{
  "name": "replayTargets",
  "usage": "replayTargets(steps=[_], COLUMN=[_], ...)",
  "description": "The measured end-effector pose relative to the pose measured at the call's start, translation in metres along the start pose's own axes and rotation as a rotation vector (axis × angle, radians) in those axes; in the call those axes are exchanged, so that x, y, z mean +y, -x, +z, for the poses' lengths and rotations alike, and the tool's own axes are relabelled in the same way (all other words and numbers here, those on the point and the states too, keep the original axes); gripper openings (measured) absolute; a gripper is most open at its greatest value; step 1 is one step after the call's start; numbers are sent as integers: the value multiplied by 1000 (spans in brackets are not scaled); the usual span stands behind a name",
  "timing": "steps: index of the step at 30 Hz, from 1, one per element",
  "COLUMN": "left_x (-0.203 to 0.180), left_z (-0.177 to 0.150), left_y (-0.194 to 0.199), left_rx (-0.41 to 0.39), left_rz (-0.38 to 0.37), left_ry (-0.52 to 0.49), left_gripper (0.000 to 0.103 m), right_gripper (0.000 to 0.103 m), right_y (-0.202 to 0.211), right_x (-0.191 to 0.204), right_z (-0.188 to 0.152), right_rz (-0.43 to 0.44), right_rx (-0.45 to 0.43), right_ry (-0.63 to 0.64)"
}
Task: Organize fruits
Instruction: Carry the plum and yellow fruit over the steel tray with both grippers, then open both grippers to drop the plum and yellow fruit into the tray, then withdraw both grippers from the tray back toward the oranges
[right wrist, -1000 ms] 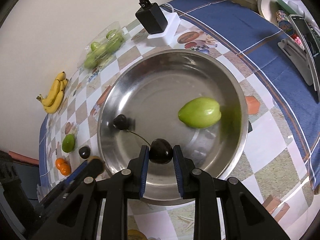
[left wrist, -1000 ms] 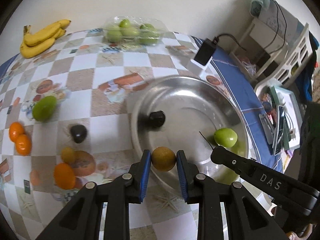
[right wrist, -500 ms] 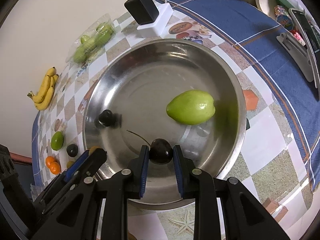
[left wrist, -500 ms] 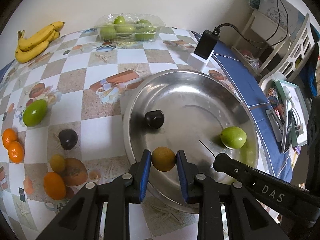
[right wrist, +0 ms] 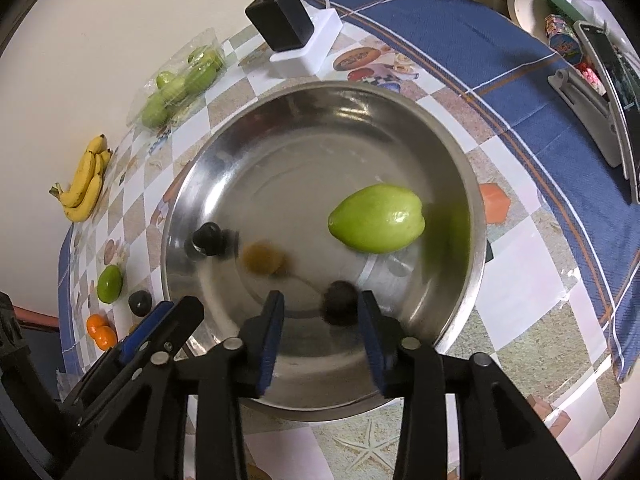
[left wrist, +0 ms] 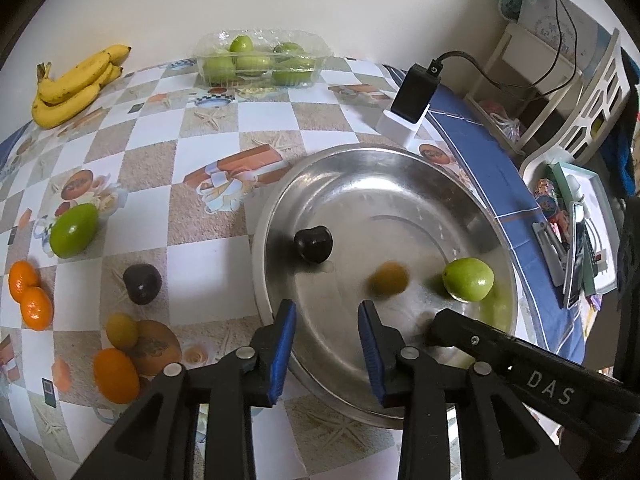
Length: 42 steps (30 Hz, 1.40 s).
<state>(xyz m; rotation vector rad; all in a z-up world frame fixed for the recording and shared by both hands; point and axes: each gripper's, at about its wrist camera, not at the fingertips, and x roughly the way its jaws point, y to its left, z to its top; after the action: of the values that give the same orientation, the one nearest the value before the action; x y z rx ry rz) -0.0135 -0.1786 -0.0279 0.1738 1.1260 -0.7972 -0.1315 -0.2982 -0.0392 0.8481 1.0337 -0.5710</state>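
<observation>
Fruit lay scattered in and around a steel bowl (left wrist: 472,200) on the checked tablecloth (left wrist: 224,120). The left gripper (left wrist: 326,326) hung over the near rim with its jaws wide and nothing between them; ahead of it in the bowl a yellow fruit (left wrist: 388,278) showed blurred, apart from the blue pads. The right gripper (right wrist: 320,318) stood likewise wide above the bowl, and a dark cherry (right wrist: 339,300) sat blurred between its fingers, close to the right-hand pad; whether it touched could not be told. A second dark fruit (left wrist: 313,243) rested toward the left of the bowl and a green fruit (right wrist: 376,218) toward the right. Outside on the cloth lay another green fruit (left wrist: 74,230), a dark plum (left wrist: 142,283), two tangerines (left wrist: 30,294), an orange (left wrist: 116,376) beside a small yellow fruit (left wrist: 121,330), bananas (left wrist: 74,84) by the wall, and a clear tray of green fruit (left wrist: 260,60). A black charger (right wrist: 280,18) stood just beyond the bowl.
</observation>
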Motion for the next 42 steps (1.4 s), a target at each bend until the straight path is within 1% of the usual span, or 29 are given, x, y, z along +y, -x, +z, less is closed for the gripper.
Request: replayTargets(steps=[5, 8, 9, 11, 14, 15, 16, 17, 18, 20, 21, 22, 25, 27, 28, 29, 31, 33, 34, 35, 36, 39, 42], left_x=[2, 7, 9, 12, 17, 20, 22, 25, 28, 35, 40, 43, 54, 60, 62, 65, 67, 70, 71, 72, 73, 76, 79], left_z=[3, 5, 5, 5, 6, 6, 6, 6, 5, 4, 3, 2, 0, 0, 0, 0, 0, -1, -1, -1, -2, -3, -3], left_y=[9, 14, 16, 19, 21, 22, 23, 23, 23, 22, 22, 21, 21, 21, 22, 22, 21, 21, 21, 22, 23, 24, 23], left_rx=[-15, -17, -18, -19, -16, -9, -4, 3, 9, 21, 27, 31, 34, 33, 32, 32, 35, 33, 28, 20, 14, 15, 24], left_rz=[14, 27, 29, 30, 59, 81, 104, 134, 164, 200, 214, 223, 253, 266, 270, 273, 277, 286, 293, 300, 305, 316, 312], left_ry=[9, 33, 40, 53, 74, 84, 91, 98, 105, 121, 135, 146, 174, 189, 194, 200, 206, 211, 212, 212, 212, 211, 214], left_gripper=[36, 46, 48, 49, 57, 62, 67, 70, 75, 77, 80, 85, 94, 99, 100, 101, 103, 103, 103, 103, 103, 103, 103], right_gripper=[40, 40, 40, 40, 40, 44, 50, 53, 57, 61, 64, 67, 71, 71, 74, 75, 86, 87, 90, 95, 103, 103, 103], right_y=[10, 12, 12, 11, 9, 8, 7, 6, 5, 3, 3, 2, -1, -2, -3, -3, -3, -3, -2, -3, -3, -4, -6], right_x=[-1, 1, 1, 2, 3, 3, 5, 6, 7, 11, 12, 13, 15, 14, 14, 14, 14, 15, 16, 17, 18, 20, 22], right_z=[2, 2, 2, 2, 3, 2, 2, 2, 2, 3, 2, 2, 2, 2, 2, 1, 1, 1, 1, 0, 0, -1, -1], right_rz=[10, 12, 11, 7, 1, -3, -10, -20, -29, -51, -59, -66, -76, -87, -96, -104, -110, -111, -113, -121, -128, -128, -123], right_rx=[-38, -45, -45, -42, -34, -30, -24, -20, -17, -16, -16, -14, -6, -4, -5, -6, -9, -14, -19, -24, -24, -24, -24], right_ry=[-8, -4, -1, 3, 13, 19, 27, 36, 46, 69, 77, 83, 92, 97, 100, 103, 107, 112, 118, 125, 129, 141, 147])
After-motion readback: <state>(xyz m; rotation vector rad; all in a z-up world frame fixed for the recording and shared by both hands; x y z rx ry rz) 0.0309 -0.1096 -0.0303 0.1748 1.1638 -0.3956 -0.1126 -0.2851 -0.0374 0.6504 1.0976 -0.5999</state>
